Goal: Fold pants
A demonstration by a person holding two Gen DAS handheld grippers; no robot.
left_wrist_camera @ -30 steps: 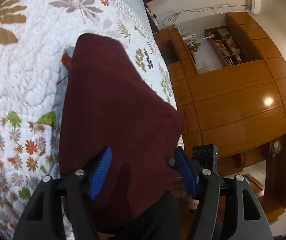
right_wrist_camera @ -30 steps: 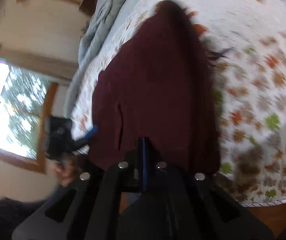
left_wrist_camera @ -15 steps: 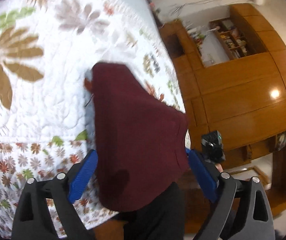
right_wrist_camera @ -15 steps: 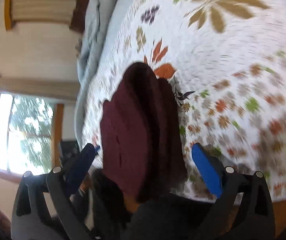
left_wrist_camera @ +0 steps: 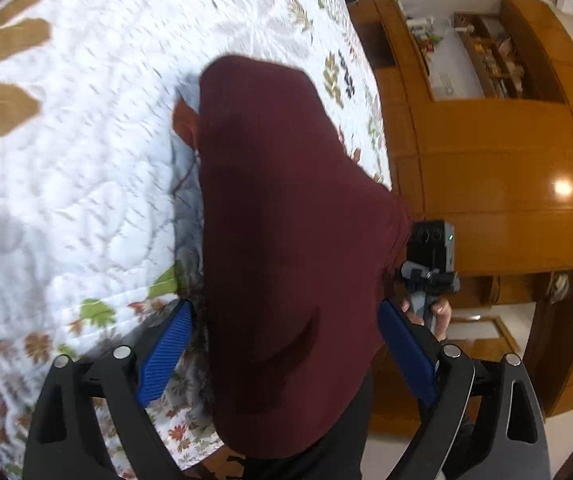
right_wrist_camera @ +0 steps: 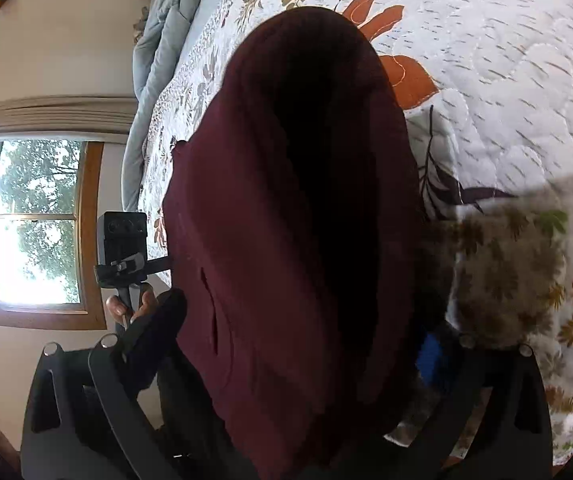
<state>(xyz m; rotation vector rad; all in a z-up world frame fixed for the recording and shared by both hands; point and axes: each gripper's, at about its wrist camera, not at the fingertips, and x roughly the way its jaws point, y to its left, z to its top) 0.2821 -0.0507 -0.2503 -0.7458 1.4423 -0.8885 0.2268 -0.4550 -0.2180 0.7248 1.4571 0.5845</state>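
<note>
The maroon pants (left_wrist_camera: 286,232) lie folded on the floral quilt (left_wrist_camera: 66,160) at the bed's near edge; the near end hangs over the edge. My left gripper (left_wrist_camera: 284,354) is open, its blue pads (left_wrist_camera: 166,352) standing on either side of the pants' near end. The right wrist view shows the same pants (right_wrist_camera: 286,220) filling the middle. My right gripper (right_wrist_camera: 286,356) is open around the near end, its pads mostly hidden by cloth. Each gripper shows in the other's view, beside the pants: the right one (left_wrist_camera: 432,256) and the left one (right_wrist_camera: 122,248).
The white quilt (right_wrist_camera: 506,80) stretches away behind the pants. A wooden wardrobe and shelves (left_wrist_camera: 506,140) stand to the right of the bed. A window (right_wrist_camera: 34,224) and a grey blanket (right_wrist_camera: 158,40) lie on the other side.
My right gripper opened and let go of the pants' near end. My left gripper opened wider. The pants now rest on the quilt, released.
</note>
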